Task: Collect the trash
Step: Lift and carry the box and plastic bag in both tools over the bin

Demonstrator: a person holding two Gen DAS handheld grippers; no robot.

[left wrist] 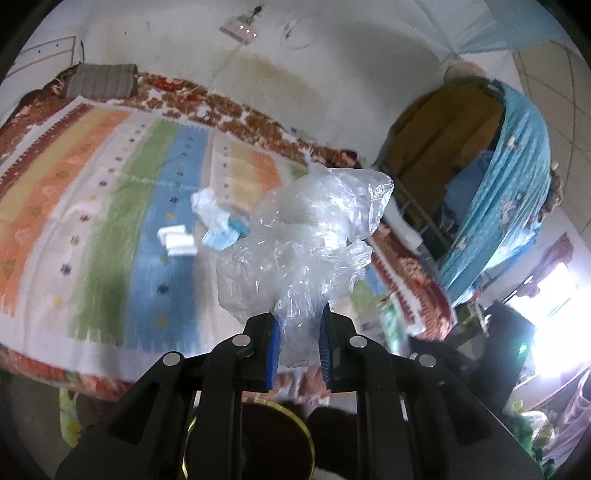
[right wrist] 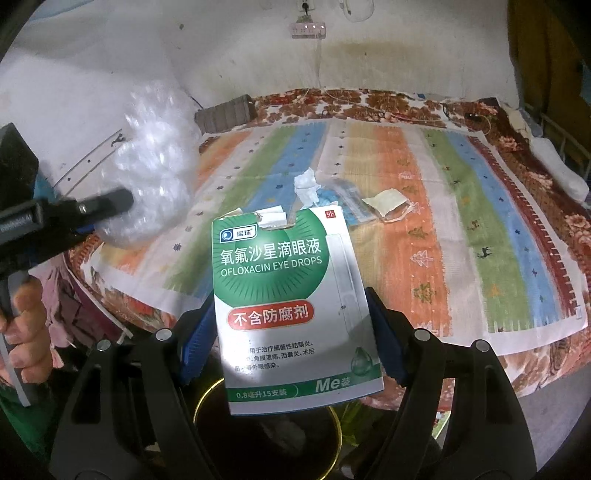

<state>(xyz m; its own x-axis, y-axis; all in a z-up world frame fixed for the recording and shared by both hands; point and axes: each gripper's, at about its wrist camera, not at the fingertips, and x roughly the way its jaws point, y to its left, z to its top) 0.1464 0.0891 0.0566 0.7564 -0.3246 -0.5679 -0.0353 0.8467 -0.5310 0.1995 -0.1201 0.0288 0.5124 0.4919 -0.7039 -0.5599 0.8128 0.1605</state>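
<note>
My left gripper [left wrist: 298, 325] is shut on a crumpled clear plastic bag [left wrist: 303, 236] and holds it above a dark bin with a gold rim [left wrist: 306, 428]. In the right wrist view the left gripper [right wrist: 110, 206] shows at the left with the plastic bag [right wrist: 151, 162]. My right gripper [right wrist: 291, 325] is shut on a green and white eye drops box [right wrist: 291, 302], flattened, above the same bin [right wrist: 332, 417]. On the striped bed cover lie a white tissue [right wrist: 306, 186], a blue packet [right wrist: 347, 206] and a torn beige sachet [right wrist: 388, 205].
The bed with the striped cover [right wrist: 461, 258] fills the middle. A grey pillow [right wrist: 225, 112] lies at its far edge by the white wall. Hanging clothes and a blue cloth [left wrist: 509, 184] stand right of the bed. A power strip [right wrist: 308, 29] hangs on the wall.
</note>
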